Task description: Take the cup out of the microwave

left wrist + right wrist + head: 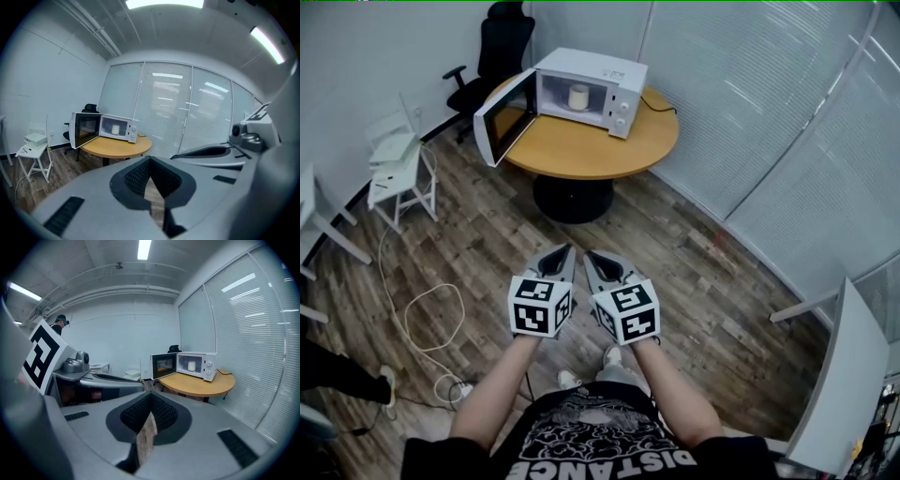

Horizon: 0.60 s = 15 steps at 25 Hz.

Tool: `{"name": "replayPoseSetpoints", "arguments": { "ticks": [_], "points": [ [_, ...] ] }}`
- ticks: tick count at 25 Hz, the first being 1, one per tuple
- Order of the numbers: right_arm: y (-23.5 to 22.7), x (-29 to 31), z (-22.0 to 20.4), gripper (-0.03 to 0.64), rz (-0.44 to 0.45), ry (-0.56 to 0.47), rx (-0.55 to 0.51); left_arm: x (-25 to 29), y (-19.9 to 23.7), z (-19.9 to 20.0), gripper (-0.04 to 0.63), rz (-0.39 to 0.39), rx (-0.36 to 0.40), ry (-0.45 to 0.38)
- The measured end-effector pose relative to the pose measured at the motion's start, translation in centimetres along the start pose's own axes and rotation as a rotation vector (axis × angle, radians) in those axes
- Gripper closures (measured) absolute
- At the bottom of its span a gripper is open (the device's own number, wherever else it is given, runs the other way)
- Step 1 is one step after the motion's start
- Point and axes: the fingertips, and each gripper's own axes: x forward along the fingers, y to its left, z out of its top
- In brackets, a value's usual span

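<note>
A white microwave (602, 82) stands on a round wooden table (581, 150) far ahead, its door (503, 117) swung open to the left. A white cup (578, 96) stands upright inside it. Both grippers are held side by side over the wood floor, well short of the table. The left gripper (566, 249) is shut with nothing in it, and so is the right gripper (590, 255). The left gripper view shows its closed jaw tips (150, 158) below the distant microwave (123, 127) and cup (116, 128). In the right gripper view the cup (191, 365) sits right of the closed tips (151, 393).
A black office chair (492, 56) stands behind the table. A white step stool (398, 173) and a looped cable (422, 319) are on the floor at left. Glass walls with blinds (769, 112) run along the right, and a white desk (844, 375) stands at near right.
</note>
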Motion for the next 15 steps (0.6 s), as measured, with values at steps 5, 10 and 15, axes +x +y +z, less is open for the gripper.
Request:
{"name": "replayPoseSetpoints", "arguments": {
  "ticks": [5, 10, 15],
  "points": [
    [-1.3, 1.5, 0.3, 0.601, 0.003, -0.005, 0.015, 1.4, 1.0, 0.2, 0.586, 0.010, 0.005, 0.011],
    [-3.4, 3.1, 0.8, 0.601, 0.026, -0.017, 0.011, 4.1, 1.5, 0.8, 0.586, 0.028, 0.014, 0.013],
    [-7.2, 4.7, 1.7, 0.601, 0.042, -0.024, 0.012, 8.1, 1.4, 2.2, 0.586, 0.043, 0.014, 0.014]
  ]
}}
